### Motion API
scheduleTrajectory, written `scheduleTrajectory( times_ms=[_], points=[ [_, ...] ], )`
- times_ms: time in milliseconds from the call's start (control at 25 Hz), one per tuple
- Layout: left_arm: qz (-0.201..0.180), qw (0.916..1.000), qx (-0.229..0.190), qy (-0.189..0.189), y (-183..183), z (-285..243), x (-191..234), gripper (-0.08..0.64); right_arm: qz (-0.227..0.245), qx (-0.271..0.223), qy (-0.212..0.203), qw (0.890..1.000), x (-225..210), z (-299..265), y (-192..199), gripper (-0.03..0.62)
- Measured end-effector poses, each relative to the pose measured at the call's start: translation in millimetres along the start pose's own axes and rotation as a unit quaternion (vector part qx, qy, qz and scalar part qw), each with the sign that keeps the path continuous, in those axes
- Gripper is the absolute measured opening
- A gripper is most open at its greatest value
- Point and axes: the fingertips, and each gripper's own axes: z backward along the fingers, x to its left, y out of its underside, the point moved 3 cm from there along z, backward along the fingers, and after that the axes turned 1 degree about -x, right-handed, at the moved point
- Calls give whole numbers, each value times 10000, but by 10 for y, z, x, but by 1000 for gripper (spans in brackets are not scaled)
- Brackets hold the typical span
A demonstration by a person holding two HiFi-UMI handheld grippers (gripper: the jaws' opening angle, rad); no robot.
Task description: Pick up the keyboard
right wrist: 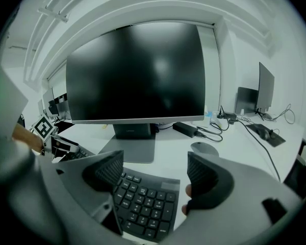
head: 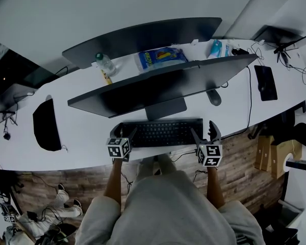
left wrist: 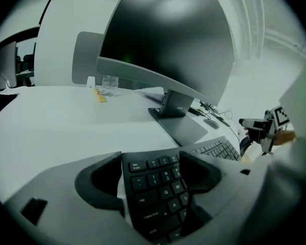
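Head view first: the flat black keyboard [head: 163,133] is still lying on the white worktop [head: 81,131], right at the front edge and just in front of the wide dark monitor [head: 163,86]. The left hand-held gripper [head: 124,133] sits at its left end and the right hand-held gripper [head: 205,131] at its right end. So the approach looks done to me, but the squeeze and the lift aren't. Off to the side there's a grey mouse [head: 213,97], and further back a clear plastic bottle [head: 105,63] and a blue snack bag [head: 160,58], both well out of the way.

Left gripper view: the jaws are spread wide with the Esc/Tab end of the keyboard [left wrist: 158,193] poking up between them. I can't see them pinching it. The monitor's flat grey base plate [left wrist: 186,129] is just behind the keyboard, which is the one thing I'd watch when tilting it up.

Right gripper view: same deal. The jaws are apart, the numpad end [right wrist: 143,205] is between them, and bare worktop shows beside the right jaw. The mouse [right wrist: 204,148] is near but clear.
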Motion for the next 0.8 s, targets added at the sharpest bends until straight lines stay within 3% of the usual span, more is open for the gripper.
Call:
scheduleTrajectory(
  times_ms=[800],
  points=[
    [157,9996,227,0,55,-95,38,330,-150,108,-77,9998,-72,-56,153,385]
  ],
)
